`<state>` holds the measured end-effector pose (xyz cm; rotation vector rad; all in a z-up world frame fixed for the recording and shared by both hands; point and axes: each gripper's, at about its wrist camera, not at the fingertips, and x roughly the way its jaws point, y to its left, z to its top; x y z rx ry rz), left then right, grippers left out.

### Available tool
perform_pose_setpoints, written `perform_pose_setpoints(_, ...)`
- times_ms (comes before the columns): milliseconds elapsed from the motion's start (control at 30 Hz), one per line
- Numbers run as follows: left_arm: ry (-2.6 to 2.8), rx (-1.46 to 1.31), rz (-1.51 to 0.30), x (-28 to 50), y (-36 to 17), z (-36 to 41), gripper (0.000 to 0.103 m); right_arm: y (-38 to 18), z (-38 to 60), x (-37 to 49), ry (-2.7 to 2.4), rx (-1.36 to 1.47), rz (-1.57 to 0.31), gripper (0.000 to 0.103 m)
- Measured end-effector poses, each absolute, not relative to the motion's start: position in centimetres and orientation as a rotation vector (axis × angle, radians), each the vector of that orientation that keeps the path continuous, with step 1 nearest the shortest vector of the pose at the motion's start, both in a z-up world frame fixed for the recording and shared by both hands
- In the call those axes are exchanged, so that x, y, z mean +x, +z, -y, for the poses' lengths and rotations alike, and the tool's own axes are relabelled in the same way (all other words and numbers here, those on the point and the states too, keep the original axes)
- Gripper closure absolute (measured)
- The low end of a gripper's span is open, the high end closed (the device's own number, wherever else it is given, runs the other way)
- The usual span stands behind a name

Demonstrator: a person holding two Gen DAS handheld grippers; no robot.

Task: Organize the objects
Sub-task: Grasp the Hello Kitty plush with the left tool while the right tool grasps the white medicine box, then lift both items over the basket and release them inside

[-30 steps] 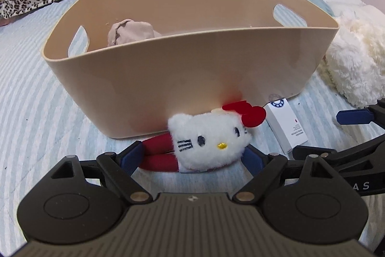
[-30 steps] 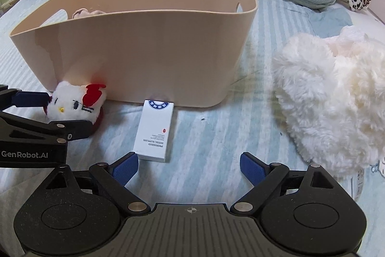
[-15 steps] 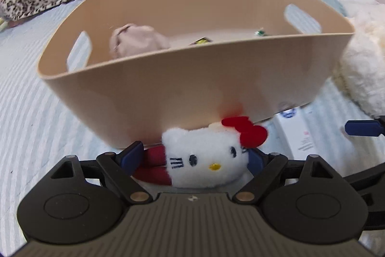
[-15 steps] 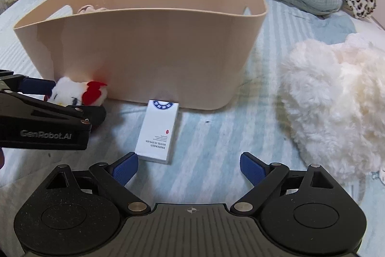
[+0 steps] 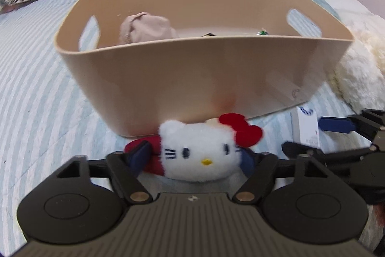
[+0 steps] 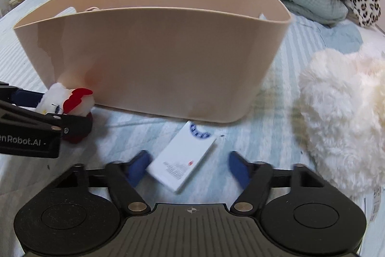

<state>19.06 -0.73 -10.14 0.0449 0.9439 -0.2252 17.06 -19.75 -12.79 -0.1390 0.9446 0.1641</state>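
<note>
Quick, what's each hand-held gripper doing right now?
Left hand-held gripper: shut on the cat plush.
Right hand-held gripper: open, holding nothing, white box between its fingers.

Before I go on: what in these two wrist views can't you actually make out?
- Bin contents, left wrist view: its near wall hides all but a beige cloth bundle and two small, unidentifiable bits.
- Bin interior, right wrist view: almost entirely hidden by the wall.
- White box print: blurred, unreadable.
- Cat plush body, left wrist view: hidden by its head and the left gripper.
- Fluffy white item: cut off by the right edge.
</note>
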Motion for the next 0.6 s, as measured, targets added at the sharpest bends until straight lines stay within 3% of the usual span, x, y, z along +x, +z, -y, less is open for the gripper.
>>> perform_pose_setpoints(33, -0.234, 0.056, -0.942, 18.9, -10.1, 1.0, 0.037, -12.7, 19.9, 17.0, 0.162, -0.133, -0.944, 0.047)
perform_pose_setpoints(67, -0.239, 0.067, -0.940, 18.8, -10.1, 1.3, 0.040, -12.5, 19.8, 17.1, 0.163, -0.129, -0.944, 0.061)
perform_pose_setpoints(167, -0.248, 0.083, -0.933, 18.6, -9.9, 1.6, 0.042, -12.3, 19.9, 16.9, 0.169, -0.129, -0.949, 0.068)
perform_pose_setpoints(200, -0.253, 0.079, -0.932, 18.5, -9.9, 1.5, 0.043, -12.2, 19.9, 16.8, 0.173, -0.133, -0.952, 0.075)
perform_pose_setpoints(600, -0.306, 0.015, -0.919, 16.5, -8.3, -0.1, 0.048, -9.2, 19.8, 14.3, 0.186, -0.122, -0.914, 0.075)
